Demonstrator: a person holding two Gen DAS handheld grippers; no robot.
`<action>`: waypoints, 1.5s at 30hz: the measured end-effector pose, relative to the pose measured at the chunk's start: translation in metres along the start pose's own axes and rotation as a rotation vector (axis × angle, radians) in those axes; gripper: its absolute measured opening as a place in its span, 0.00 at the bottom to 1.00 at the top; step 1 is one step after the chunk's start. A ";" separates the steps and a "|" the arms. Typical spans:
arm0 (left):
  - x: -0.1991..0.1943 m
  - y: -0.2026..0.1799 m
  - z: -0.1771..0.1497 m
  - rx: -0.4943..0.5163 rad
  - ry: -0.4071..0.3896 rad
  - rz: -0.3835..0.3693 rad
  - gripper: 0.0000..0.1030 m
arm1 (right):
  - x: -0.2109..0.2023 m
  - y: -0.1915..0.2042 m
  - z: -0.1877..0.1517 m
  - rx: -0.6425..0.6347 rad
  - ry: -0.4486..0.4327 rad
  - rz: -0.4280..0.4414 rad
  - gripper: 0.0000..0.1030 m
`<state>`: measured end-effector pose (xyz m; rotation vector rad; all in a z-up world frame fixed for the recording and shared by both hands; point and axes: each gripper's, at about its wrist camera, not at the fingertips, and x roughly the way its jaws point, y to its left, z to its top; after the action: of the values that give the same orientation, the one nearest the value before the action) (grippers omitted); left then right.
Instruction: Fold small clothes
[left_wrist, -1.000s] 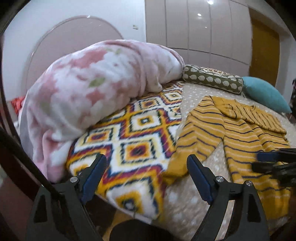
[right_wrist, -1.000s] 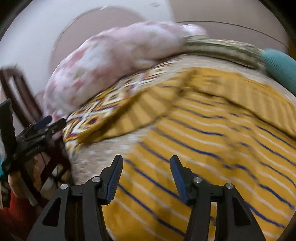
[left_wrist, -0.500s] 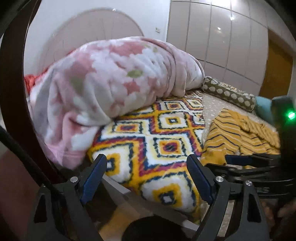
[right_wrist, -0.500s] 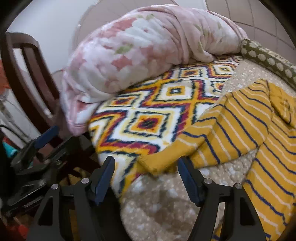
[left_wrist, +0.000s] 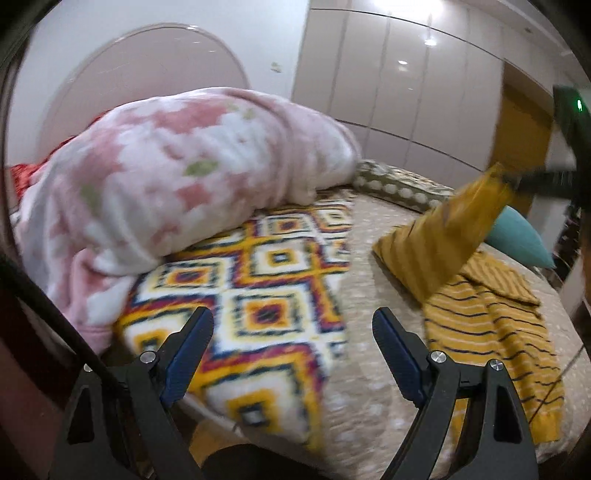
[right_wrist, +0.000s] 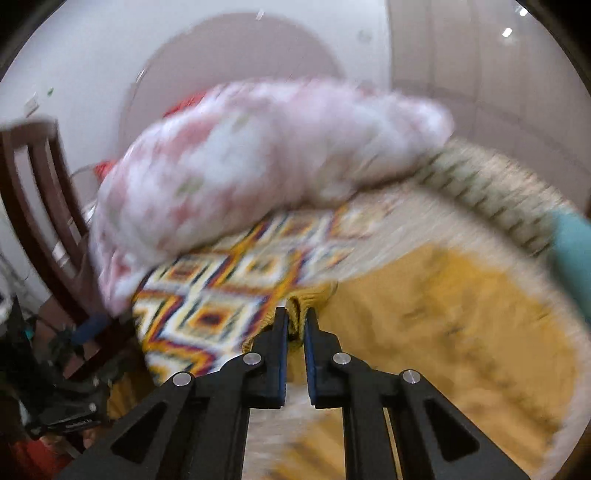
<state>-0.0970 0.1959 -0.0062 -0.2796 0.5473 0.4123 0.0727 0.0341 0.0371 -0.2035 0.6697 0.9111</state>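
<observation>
Left wrist view, left to right: pink floral blanket (left_wrist: 177, 177) at upper left; patterned blanket (left_wrist: 255, 295) at centre; left gripper (left_wrist: 291, 332) at bottom centre, jaws wide apart, empty. The yellow striped garment (left_wrist: 491, 325) lies at lower right, apart from it, one sleeve lifted toward upper right. Right wrist view: right gripper (right_wrist: 295, 325) at bottom centre, jaws nearly closed, pinching the garment's cuff.

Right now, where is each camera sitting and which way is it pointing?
Left wrist: rides behind the open left tongs, facing across the bed at the pink blanket, the patterned blanket and the yellow striped garment; the right tongs lift its sleeve.
Right wrist: rides behind the right tongs, shut on the garment's yellow cuff, facing the same bed.
Shared: both blankets, the garment.
</observation>
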 end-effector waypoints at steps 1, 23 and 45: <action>0.004 -0.009 0.002 0.007 0.007 -0.023 0.84 | -0.024 -0.026 0.010 0.016 -0.031 -0.045 0.09; 0.117 -0.153 0.051 0.173 0.155 -0.206 0.84 | -0.039 -0.363 -0.135 0.545 0.215 -0.623 0.11; 0.294 -0.238 0.079 0.144 0.347 -0.225 0.84 | -0.002 -0.383 -0.170 0.648 0.165 -0.459 0.02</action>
<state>0.2727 0.1040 -0.0693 -0.2716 0.8720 0.1038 0.2959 -0.2750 -0.1368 0.1484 0.9877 0.2113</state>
